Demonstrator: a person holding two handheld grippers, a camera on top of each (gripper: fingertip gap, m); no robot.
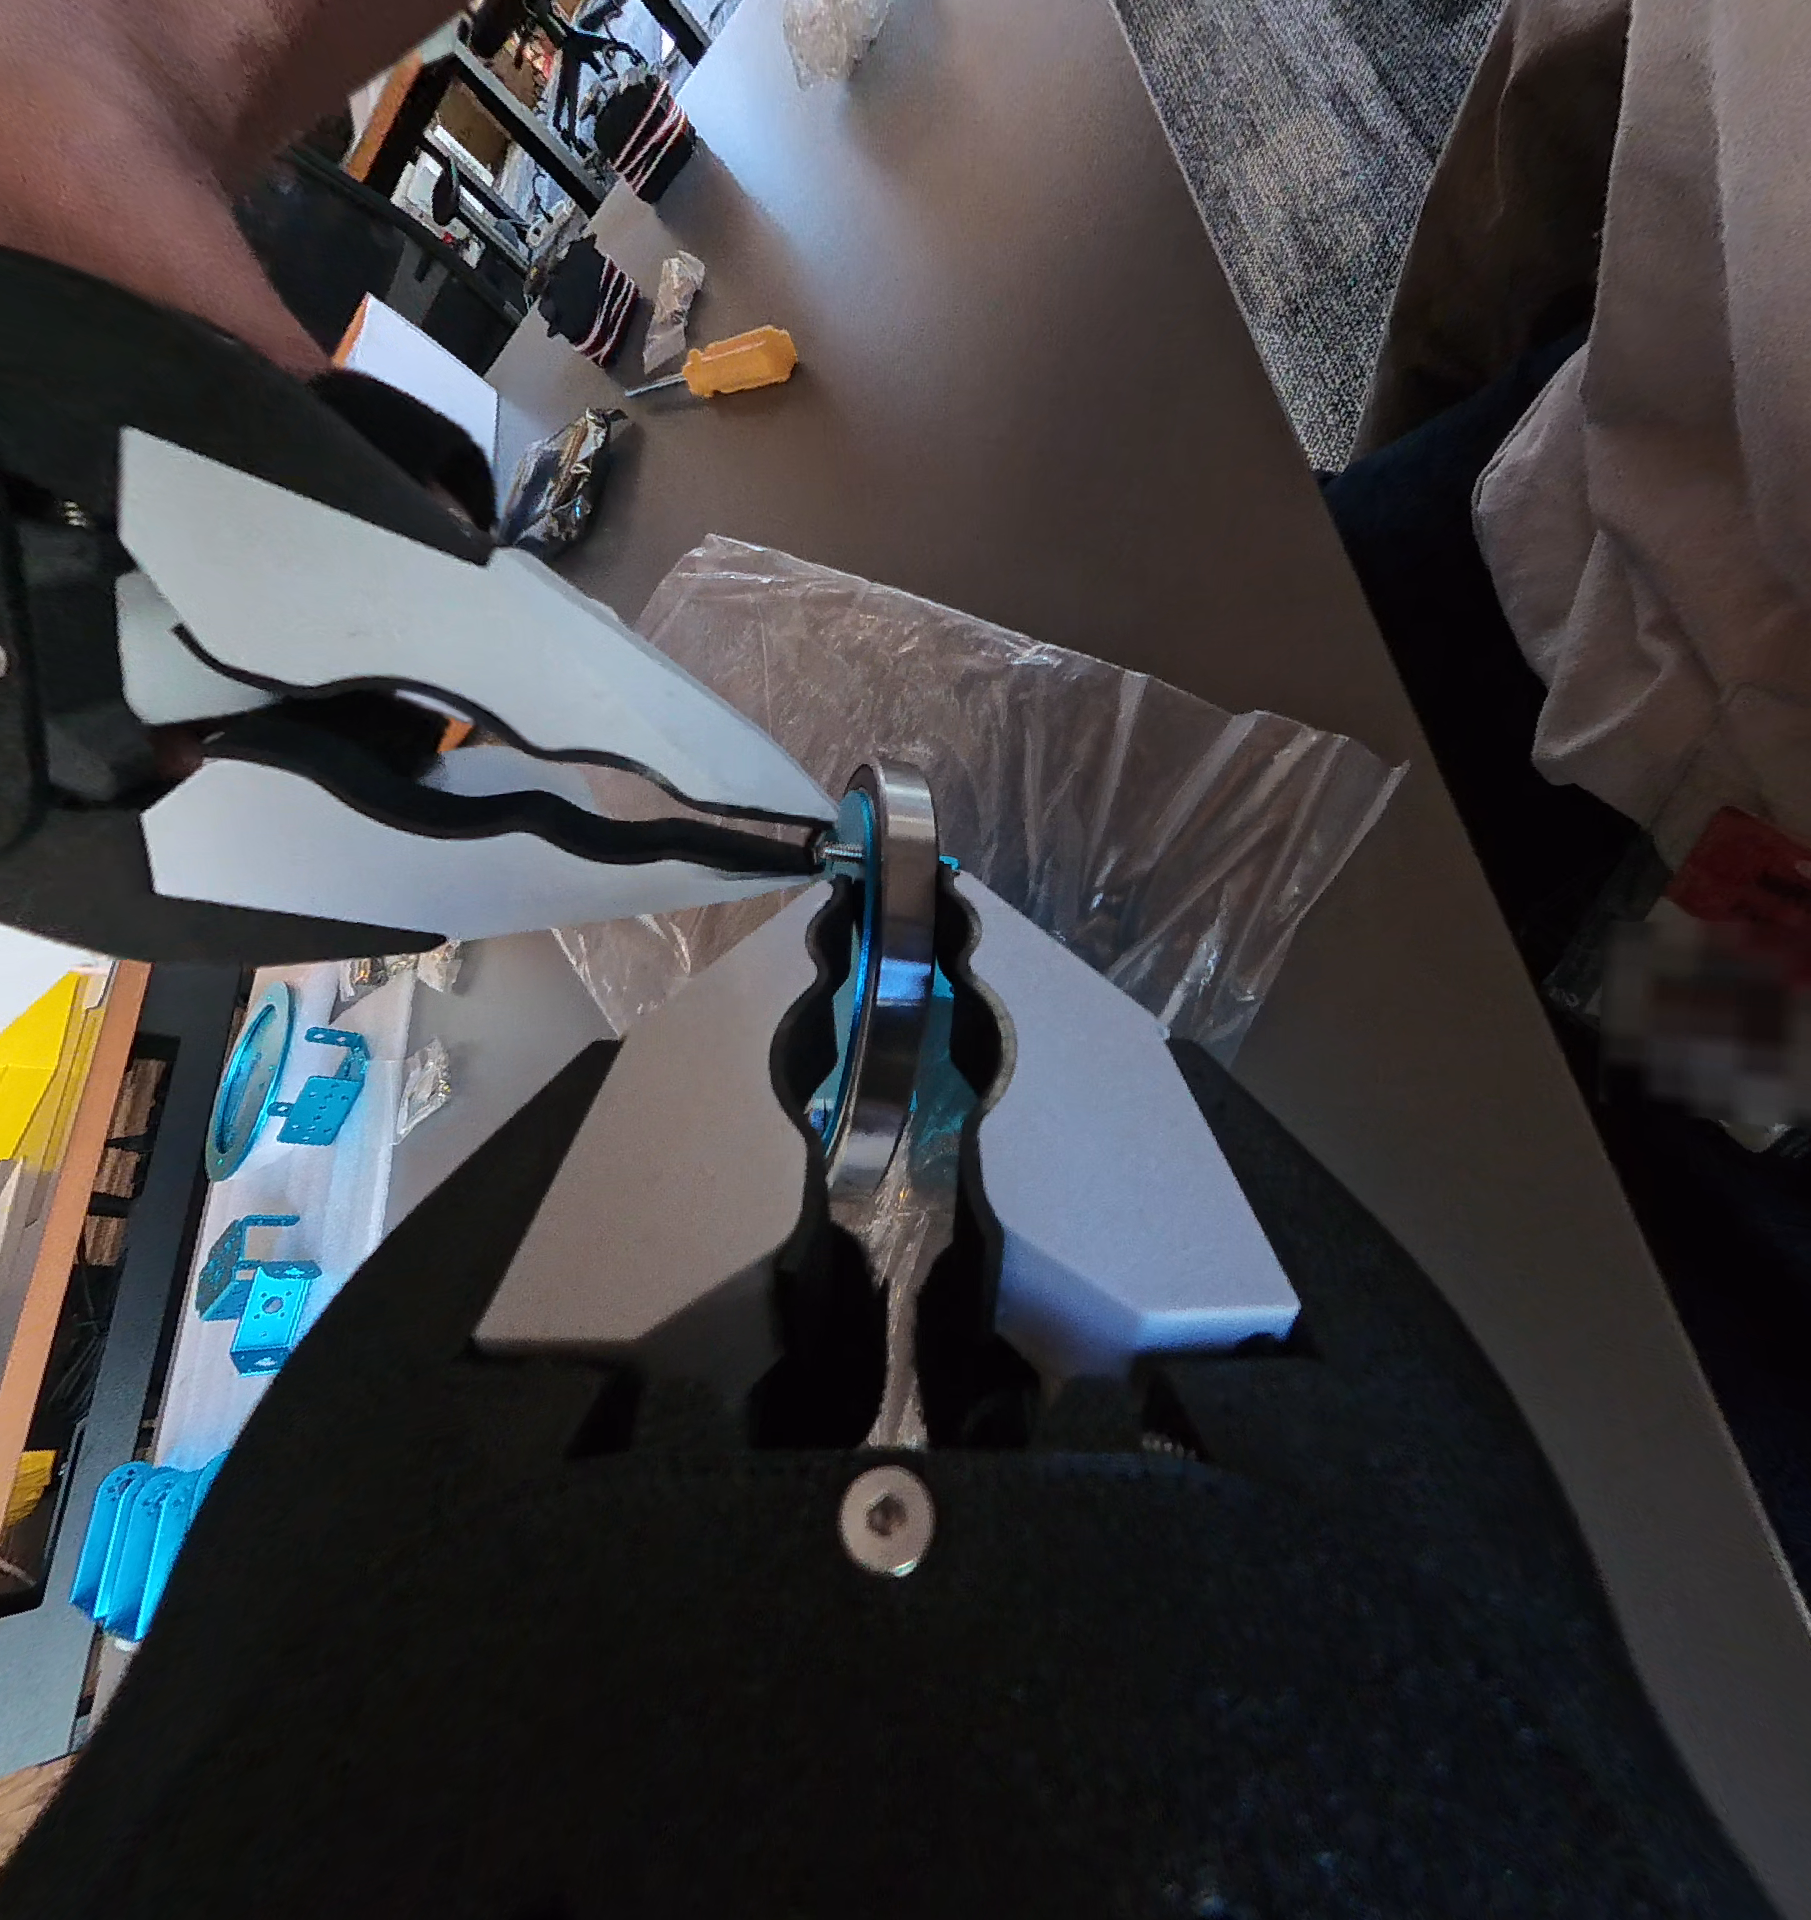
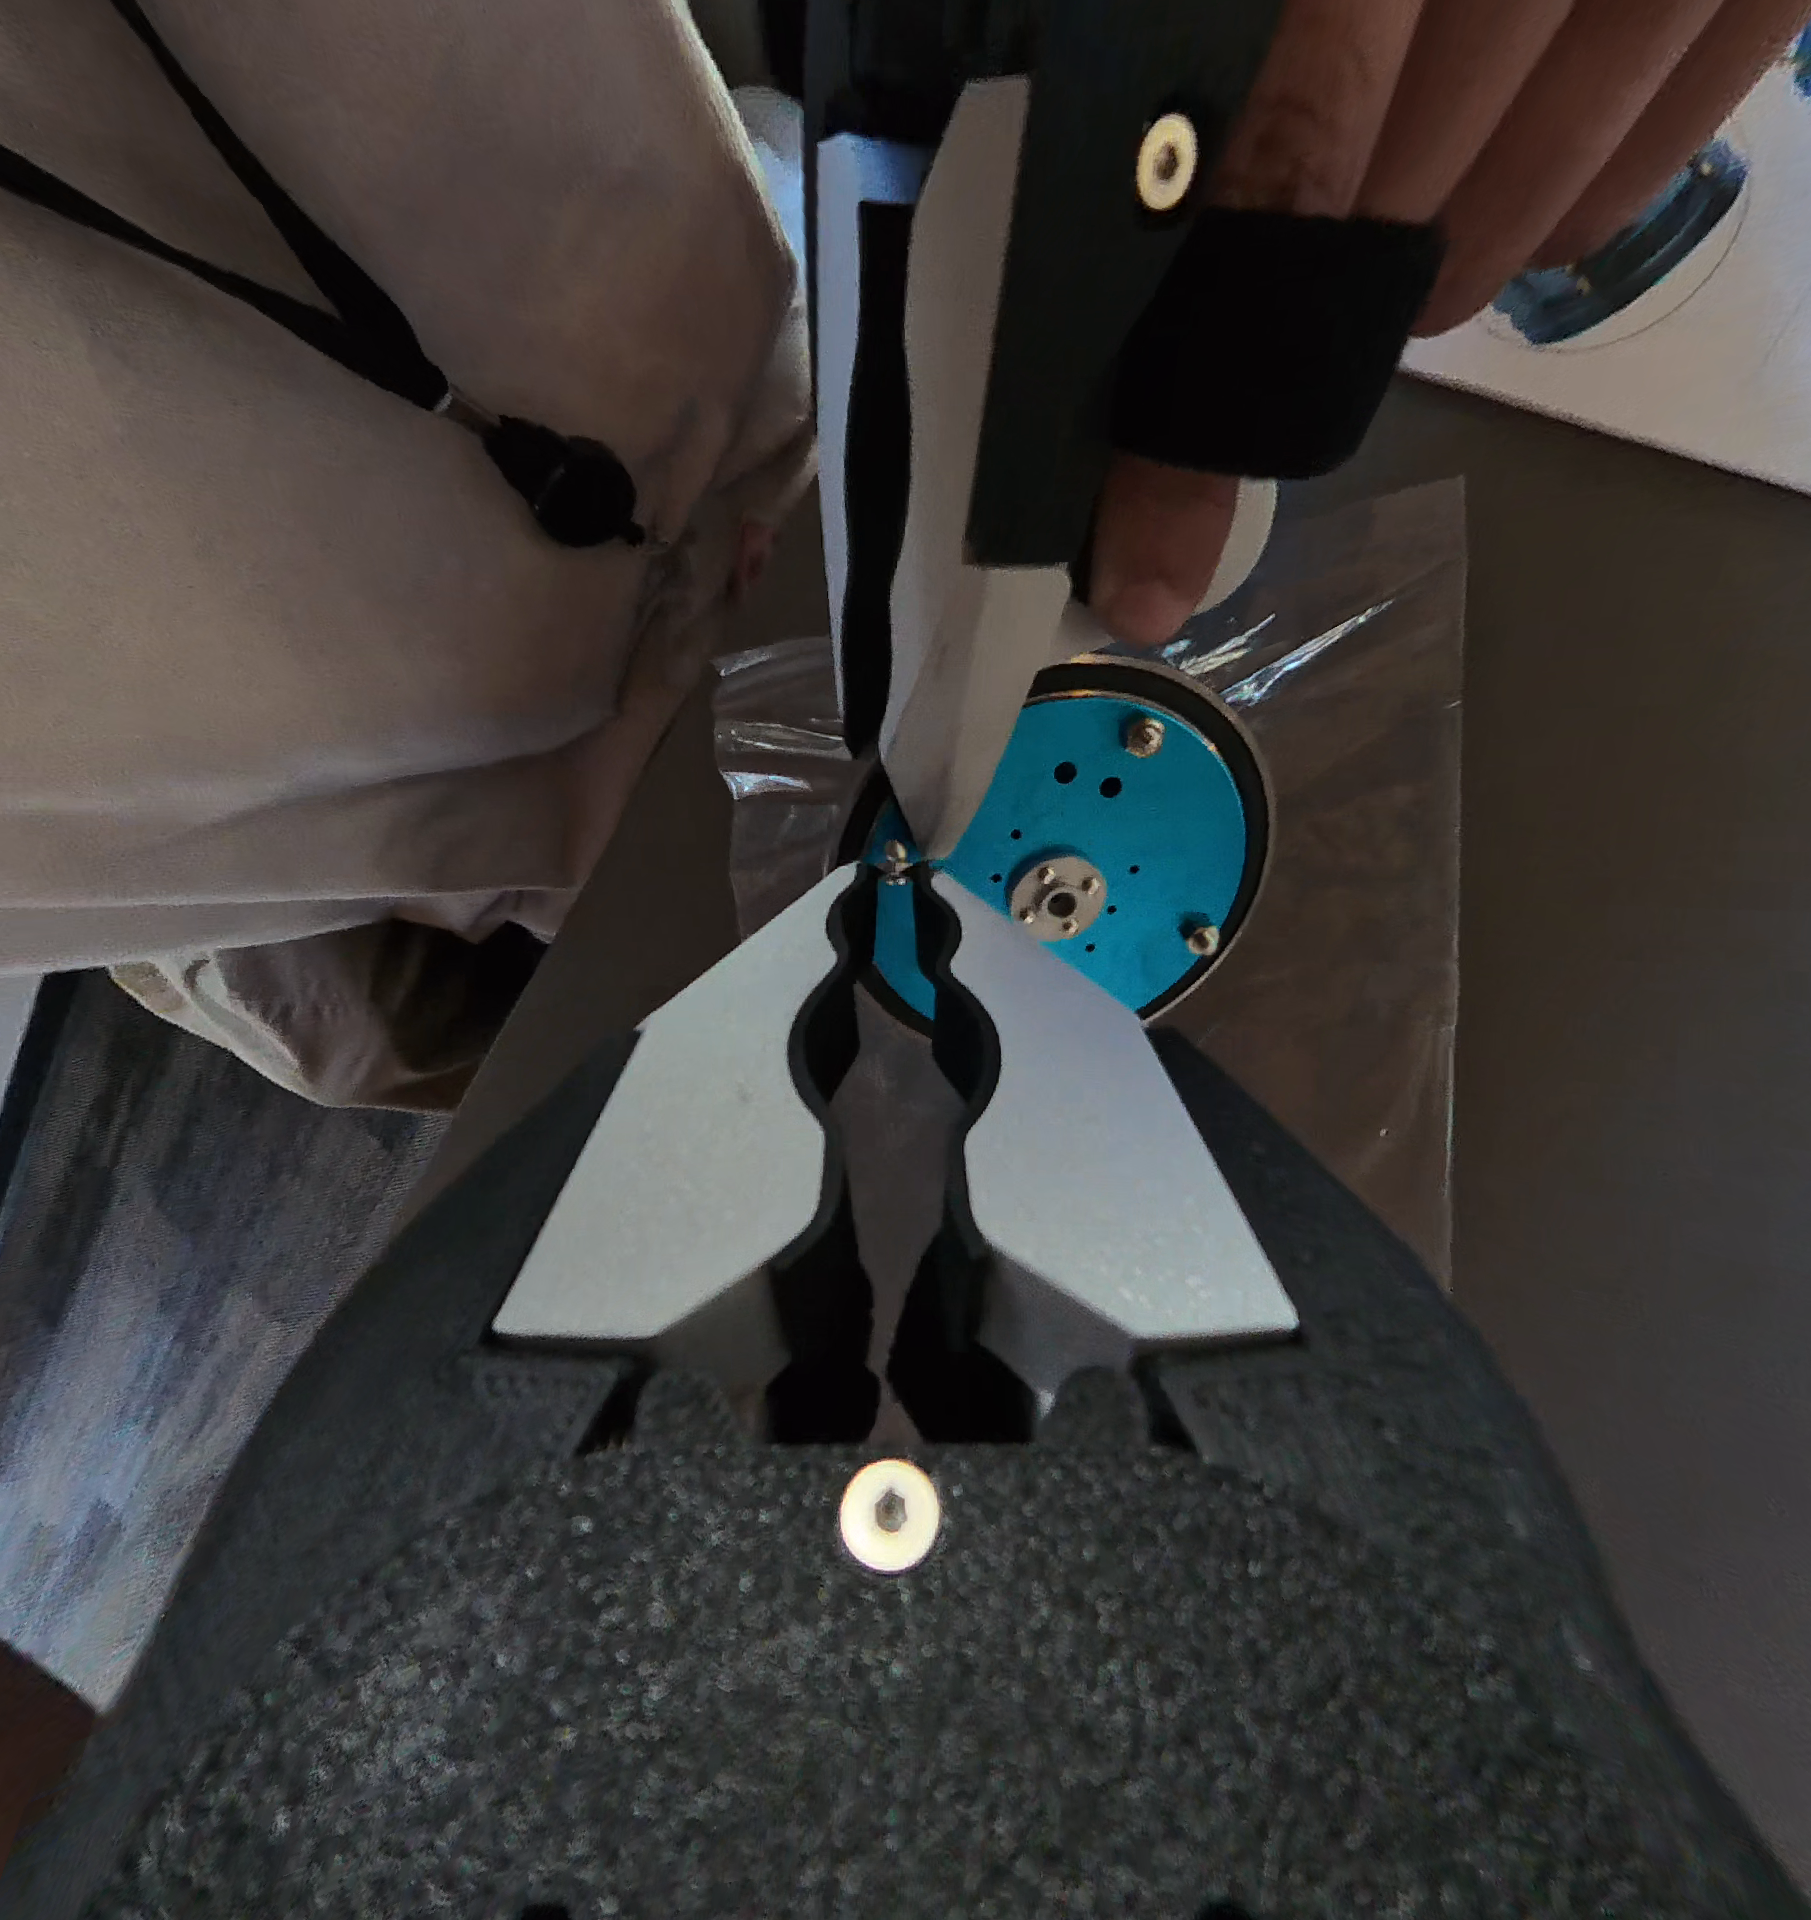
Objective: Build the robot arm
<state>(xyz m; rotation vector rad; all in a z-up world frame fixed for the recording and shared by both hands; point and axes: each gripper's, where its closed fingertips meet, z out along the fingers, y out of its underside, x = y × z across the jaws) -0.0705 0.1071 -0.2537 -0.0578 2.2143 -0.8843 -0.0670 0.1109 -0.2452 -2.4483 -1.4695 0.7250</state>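
The left gripper [image 1: 885, 888] is clamped across the rim of a round blue plate set in a silver ring [image 2: 1077, 831], holding it on edge above a clear plastic bag [image 1: 1088, 748] on the grey table [image 1: 984, 312]. The right gripper [image 2: 896, 878] has its tips pinched together on a small screw [image 2: 896, 860] standing out of the plate's face near its rim. An orange-handled screwdriver [image 1: 740, 362] lies farther off, and blue brackets [image 1: 298, 1101] lie at the left.
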